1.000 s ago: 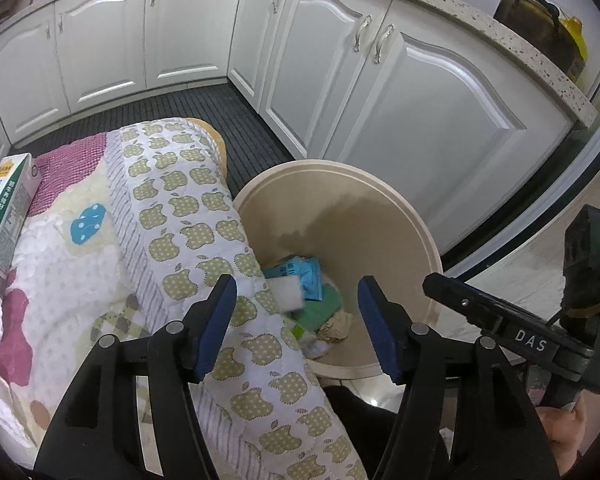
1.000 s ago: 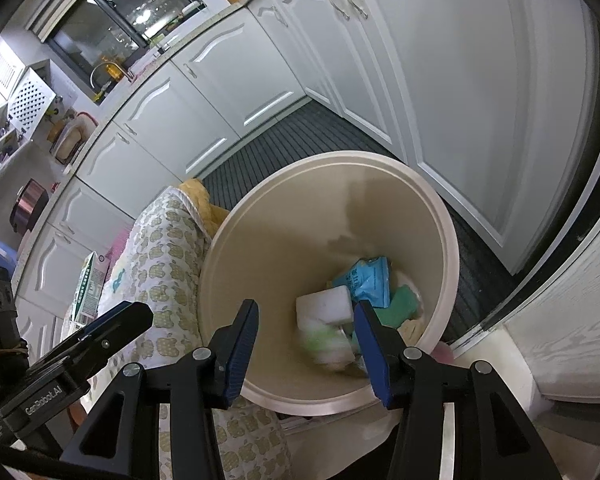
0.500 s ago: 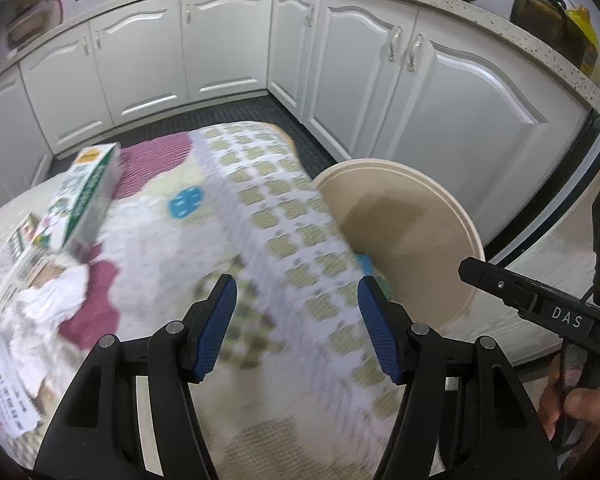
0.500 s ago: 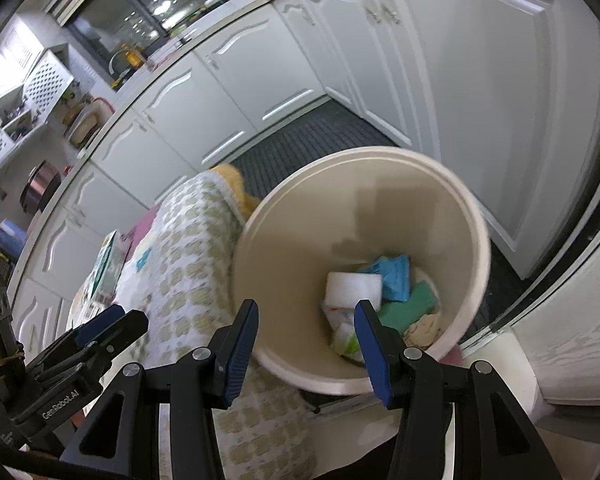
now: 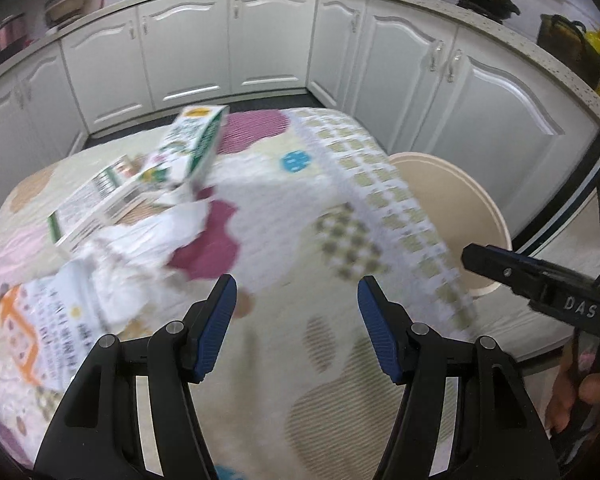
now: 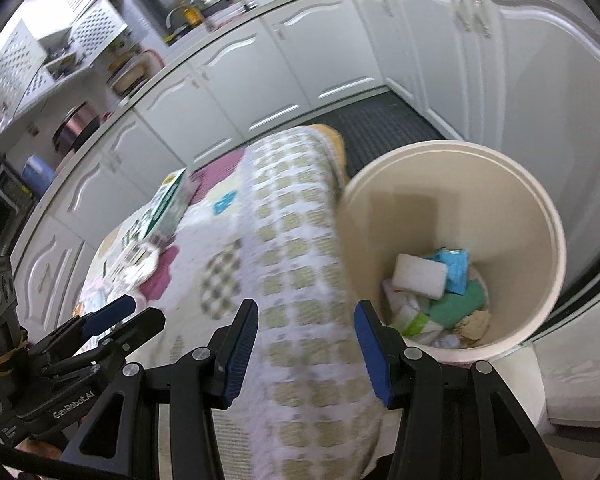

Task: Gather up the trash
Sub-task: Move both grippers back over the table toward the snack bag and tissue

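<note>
Both tongs, left gripper [image 5: 293, 312] and right gripper [image 6: 306, 338], gaped empty above the patterned tablecloth [image 5: 300, 216], where a green carton [image 5: 192, 148] lay beside crumpled paper [image 5: 140, 236], the beige trash bin [image 6: 540, 216] alongside.

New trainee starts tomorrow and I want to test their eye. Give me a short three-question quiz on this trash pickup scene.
1. True or false: the left hand-held gripper grips a carton.
2. Where does the white block lie? A) on the tablecloth B) in the beige bin C) on the floor
3. Fill in: the green-and-white carton lies on the ____.

Key: 1 false, both it and the right hand-held gripper are open and empty; 2 B; 3 tablecloth.
</note>
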Demonstrator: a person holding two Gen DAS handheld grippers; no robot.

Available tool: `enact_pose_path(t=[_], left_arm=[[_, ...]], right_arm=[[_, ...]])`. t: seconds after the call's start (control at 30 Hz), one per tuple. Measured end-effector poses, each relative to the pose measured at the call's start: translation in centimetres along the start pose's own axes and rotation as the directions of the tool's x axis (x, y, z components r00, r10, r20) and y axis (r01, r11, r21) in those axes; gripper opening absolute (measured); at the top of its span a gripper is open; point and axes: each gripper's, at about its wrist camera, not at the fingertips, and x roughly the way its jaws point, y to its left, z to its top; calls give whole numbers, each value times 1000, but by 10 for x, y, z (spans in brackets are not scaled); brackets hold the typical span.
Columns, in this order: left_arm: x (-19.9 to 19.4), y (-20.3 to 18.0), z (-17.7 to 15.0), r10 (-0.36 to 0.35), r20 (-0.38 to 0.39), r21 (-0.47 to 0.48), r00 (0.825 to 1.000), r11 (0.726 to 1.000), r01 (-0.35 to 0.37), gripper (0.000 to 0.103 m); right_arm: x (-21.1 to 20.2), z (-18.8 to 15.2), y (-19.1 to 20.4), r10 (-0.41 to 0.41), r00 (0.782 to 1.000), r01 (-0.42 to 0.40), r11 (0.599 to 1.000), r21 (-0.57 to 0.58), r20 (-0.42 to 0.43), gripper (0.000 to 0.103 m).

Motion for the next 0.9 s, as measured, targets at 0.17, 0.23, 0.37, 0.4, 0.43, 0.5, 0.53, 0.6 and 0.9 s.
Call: enact_pose_path(t=[0.17, 0.23, 0.37, 0.4, 0.43, 0.5, 0.53, 0.6, 0.9], left_arm=[[-15, 42, -14, 18, -8, -51, 1000, 998, -19, 62], [-23, 62, -19, 35, -7, -81, 999, 996, -35, 62], [-44, 105, -22, 80, 22, -151, 997, 986, -76, 62], [-48, 119, -20, 104, 29, -174, 994, 980, -98, 62], [-50, 130, -18, 125, 30, -191, 992, 975, -117, 62], [-51, 157, -9, 175, 36, -231, 984, 959, -163, 62], [-49, 168, -6, 197, 33, -247, 980, 952, -183, 62], [-39, 195, 2, 230, 8, -293, 973, 931, -218, 62], [-14, 244, -17, 234, -117, -311, 965, 914, -260, 62]], right_arm=[[8, -4, 20, 25, 999, -26, 999, -36, -27, 49], [11, -5, 27, 33, 999, -35, 998, -50, -36, 52], [16, -6, 39, 42, 998, -45, 997, -66, -44, 60], [18, -5, 41, 45, 998, -48, 996, -69, -48, 60], [20, -5, 45, 49, 997, -53, 996, -72, -54, 60], [23, -6, 51, 53, 997, -58, 995, -80, -58, 60], [24, -6, 54, 55, 997, -60, 995, -84, -61, 60], [26, -8, 60, 60, 996, -66, 994, -92, -69, 60], [36, -13, 88, 69, 992, -85, 985, -152, -106, 60]])
